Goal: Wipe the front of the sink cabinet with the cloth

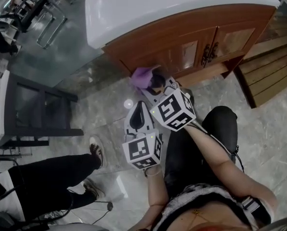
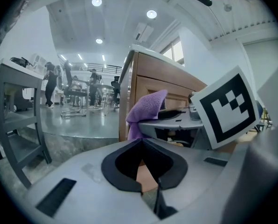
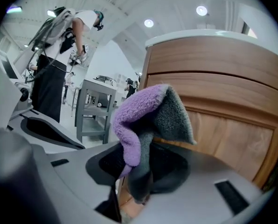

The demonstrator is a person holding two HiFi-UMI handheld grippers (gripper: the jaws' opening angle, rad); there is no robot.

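Observation:
The wooden sink cabinet point(image 1: 182, 47) stands at the top of the head view. A purple and grey cloth point(image 1: 142, 76) is bunched against its lower front, left of the doors, and my right gripper point(image 1: 155, 85) is shut on it. In the right gripper view the cloth point(image 3: 143, 115) sticks up out of the jaws point(image 3: 139, 171), right in front of the cabinet's wood point(image 3: 223, 101). My left gripper point(image 1: 136, 110) hangs just behind and below, shut with nothing in it. The left gripper view shows its jaws point(image 2: 146, 171), with the cloth point(image 2: 146, 108) and cabinet point(image 2: 153, 83) beyond.
A white countertop point(image 1: 148, 4) overhangs the cabinet, and dark handles point(image 1: 210, 54) sit on its doors. A dark metal stand point(image 1: 32, 109) is at the left. Another person's legs point(image 1: 52, 172) stand at lower left. Wooden slats point(image 1: 268, 71) lie to the right.

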